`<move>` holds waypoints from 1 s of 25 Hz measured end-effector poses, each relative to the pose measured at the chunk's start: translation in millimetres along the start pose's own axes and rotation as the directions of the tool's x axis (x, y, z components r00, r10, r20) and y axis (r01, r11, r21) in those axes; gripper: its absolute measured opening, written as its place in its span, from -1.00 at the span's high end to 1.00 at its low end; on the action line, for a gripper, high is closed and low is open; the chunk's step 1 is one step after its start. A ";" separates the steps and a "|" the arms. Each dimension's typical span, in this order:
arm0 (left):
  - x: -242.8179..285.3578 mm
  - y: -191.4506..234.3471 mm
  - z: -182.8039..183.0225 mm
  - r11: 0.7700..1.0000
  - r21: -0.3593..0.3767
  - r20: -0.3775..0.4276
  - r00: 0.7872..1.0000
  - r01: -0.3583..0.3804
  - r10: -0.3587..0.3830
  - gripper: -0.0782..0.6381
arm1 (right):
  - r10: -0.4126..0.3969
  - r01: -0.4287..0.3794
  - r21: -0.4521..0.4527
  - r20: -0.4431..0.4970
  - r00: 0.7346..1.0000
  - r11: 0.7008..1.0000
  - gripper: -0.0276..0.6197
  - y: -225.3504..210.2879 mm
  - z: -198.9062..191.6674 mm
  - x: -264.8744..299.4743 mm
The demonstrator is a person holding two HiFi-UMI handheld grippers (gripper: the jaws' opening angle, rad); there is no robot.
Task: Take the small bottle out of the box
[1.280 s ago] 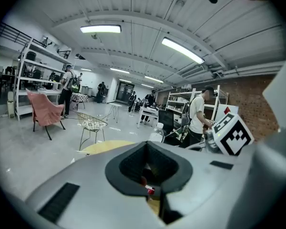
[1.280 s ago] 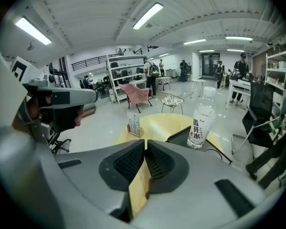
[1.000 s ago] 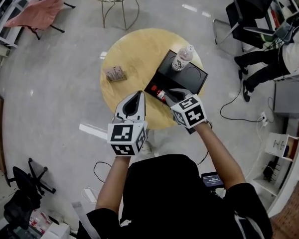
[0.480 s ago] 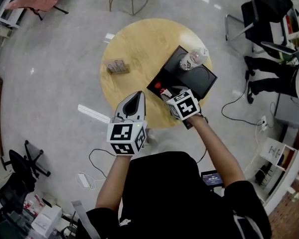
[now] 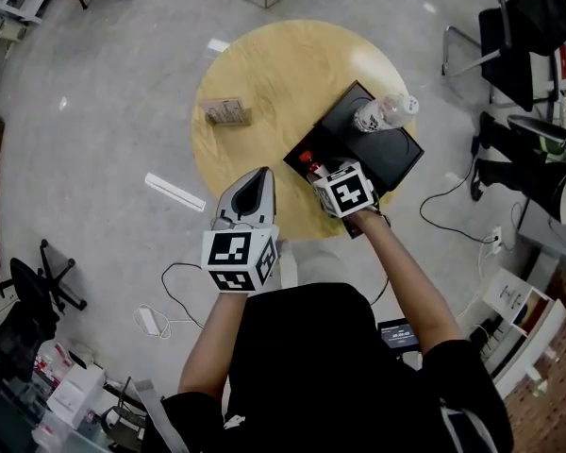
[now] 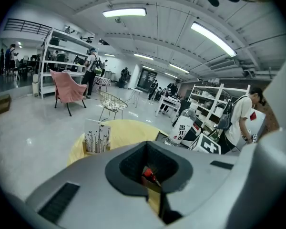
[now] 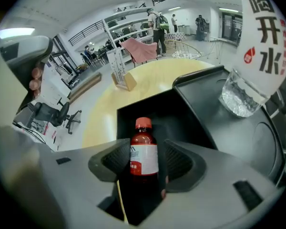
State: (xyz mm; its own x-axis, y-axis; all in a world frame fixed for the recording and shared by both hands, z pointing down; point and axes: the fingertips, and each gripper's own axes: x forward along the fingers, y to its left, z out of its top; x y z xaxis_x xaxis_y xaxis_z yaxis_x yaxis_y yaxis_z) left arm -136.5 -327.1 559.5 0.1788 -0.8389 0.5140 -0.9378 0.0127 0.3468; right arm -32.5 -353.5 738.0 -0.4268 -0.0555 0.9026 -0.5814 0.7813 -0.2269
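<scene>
A small brown bottle (image 7: 144, 144) with a red cap and white label stands upright in the black box (image 7: 181, 111). My right gripper (image 7: 144, 162) has its jaws on either side of the bottle and they are opening, so the pads do not press it. In the head view the right gripper (image 5: 321, 171) reaches into the box (image 5: 328, 143) at the red cap (image 5: 307, 161). My left gripper (image 5: 258, 179) hangs shut and empty over the table's near edge. Through the left gripper (image 6: 150, 171) the red cap (image 6: 148, 174) shows.
A large clear water bottle (image 5: 381, 113) stands on the box's open lid (image 5: 389, 155), close on the right in the right gripper view. A small card box (image 5: 228, 112) sits on the round wooden table (image 5: 264, 64) at the left. Chairs and shelves ring the floor.
The head view has shifted, so the table sits higher in frame. My right gripper has pushed forward into the box, up to the small bottle. The left gripper has hardly moved.
</scene>
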 end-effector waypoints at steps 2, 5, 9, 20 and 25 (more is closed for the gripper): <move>1.3 1.3 0.1 1.000 -0.006 0.004 1.000 -0.004 0.004 0.76 | 0.002 -0.002 -0.004 -0.015 1.000 1.000 0.28 -2.0 0.0 3.6; 2.7 4.2 -1.1 1.000 -0.012 0.003 1.000 -0.009 0.009 0.76 | 0.010 -0.011 -0.007 -0.032 0.999 1.000 0.24 -1.3 0.9 7.6; 7.7 4.3 -3.4 1.000 -0.017 -0.005 1.000 -0.009 0.009 0.76 | -0.002 0.002 0.002 -0.055 0.998 1.000 0.23 -5.2 0.6 13.7; 14.1 9.6 -9.2 1.000 -0.026 -0.020 1.000 -0.010 0.010 0.76 | -0.013 0.017 0.032 -0.114 0.993 0.999 0.23 -6.4 -9.2 28.5; 15.0 14.8 -10.7 0.999 -0.031 -0.024 1.000 -0.017 0.017 0.76 | -0.044 0.048 0.027 -0.138 0.989 0.998 0.23 -9.0 -15.0 30.8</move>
State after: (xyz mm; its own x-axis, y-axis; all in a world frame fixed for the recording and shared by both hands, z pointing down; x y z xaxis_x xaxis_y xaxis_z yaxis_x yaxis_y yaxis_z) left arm -144.6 -333.7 580.7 0.1703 -0.8250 0.5388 -0.9313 0.0439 0.3616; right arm -30.0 -352.9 773.4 -0.3008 -0.0032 0.9537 -0.6196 0.7608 -0.1929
